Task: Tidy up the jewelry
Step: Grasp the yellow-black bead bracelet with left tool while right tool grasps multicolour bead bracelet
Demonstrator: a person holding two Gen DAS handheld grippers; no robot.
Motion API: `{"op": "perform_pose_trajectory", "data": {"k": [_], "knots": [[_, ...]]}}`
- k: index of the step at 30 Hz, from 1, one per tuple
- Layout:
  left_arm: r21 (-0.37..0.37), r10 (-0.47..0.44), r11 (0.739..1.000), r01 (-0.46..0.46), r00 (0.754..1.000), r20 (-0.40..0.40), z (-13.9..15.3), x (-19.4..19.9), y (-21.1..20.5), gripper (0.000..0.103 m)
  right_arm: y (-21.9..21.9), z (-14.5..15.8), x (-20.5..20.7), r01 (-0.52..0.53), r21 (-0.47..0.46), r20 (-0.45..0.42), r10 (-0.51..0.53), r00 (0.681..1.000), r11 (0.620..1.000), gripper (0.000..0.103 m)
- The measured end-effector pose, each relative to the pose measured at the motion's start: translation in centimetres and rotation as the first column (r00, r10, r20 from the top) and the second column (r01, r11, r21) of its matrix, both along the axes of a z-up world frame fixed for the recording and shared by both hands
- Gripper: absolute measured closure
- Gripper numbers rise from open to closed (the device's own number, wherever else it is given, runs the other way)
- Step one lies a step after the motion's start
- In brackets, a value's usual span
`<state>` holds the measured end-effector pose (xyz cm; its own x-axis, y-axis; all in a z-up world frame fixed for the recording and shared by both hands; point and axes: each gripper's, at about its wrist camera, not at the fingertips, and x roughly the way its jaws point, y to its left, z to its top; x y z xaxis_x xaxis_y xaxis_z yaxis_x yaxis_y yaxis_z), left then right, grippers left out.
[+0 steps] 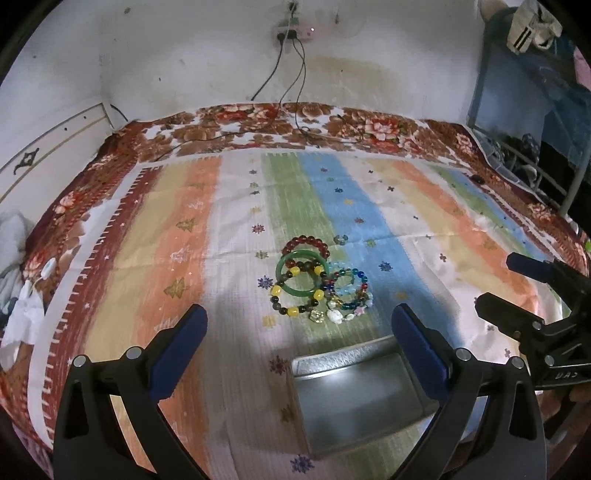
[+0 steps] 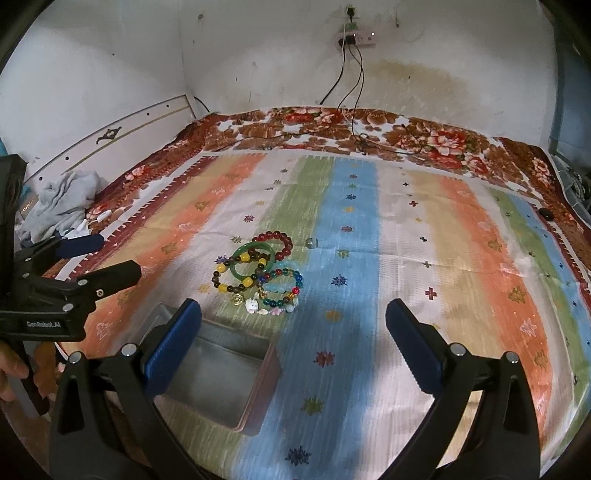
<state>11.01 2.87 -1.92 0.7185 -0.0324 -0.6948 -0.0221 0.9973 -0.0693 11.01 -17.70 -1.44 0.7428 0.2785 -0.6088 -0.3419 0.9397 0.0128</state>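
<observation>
Bracelets [image 1: 317, 284] — beaded, one green bangle — lie heaped; left tool [image 1: 299, 325] and right tool [image 2: 293, 317] released.

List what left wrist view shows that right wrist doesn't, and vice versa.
Left wrist only: a blue metal rack at far right with a bag hung on it, and the right tongs seen from the side.

Right wrist only: a grey cloth heap by the headboard, the left tongs from the side, and a hand on its handle.

Both: the bracelet pile, the small ring beyond it, the open metal tin, the striped cloth and the wall power strip.
</observation>
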Motion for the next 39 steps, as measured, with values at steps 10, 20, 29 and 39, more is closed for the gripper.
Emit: {"op": "perform_pose_trajectory", "data": {"k": [10, 20, 29, 39], "knots": [[-0.033, -0.024, 0.999, 0.022, 0.998, -0.059, -1.3, 4.3, 2.0, 0.006, 0.5, -0.6, 3.5, -0.010, -0.013, -0.046, 0.009, 0.999, 1.000, 0.005], [-0.006, -0.048, 0.999, 0.048, 0.991, -0.121, -3.3, 7.6, 2.3, 0.006, 1.1, -1.4, 6.6, -0.016, -0.025, -0.078, 0.014, 0.997, 1.000, 0.005], [-0.005, -0.066, 0.998, 0.066, 0.980, -0.187, -5.0, 9.5, 2.3, 0.006, 1.5, -2.7, 9.0, -0.034, -0.020, -0.150, 0.030, 0.988, 0.999, 0.005], [-0.025, -0.063, 0.998, 0.058, 0.948, -0.310, -8.2, 11.5, 3.2, 0.006, 0.6, -6.2, 12.8, 0.015, 0.039, -0.341, -0.001, 0.940, 0.999, 0.005]]}}
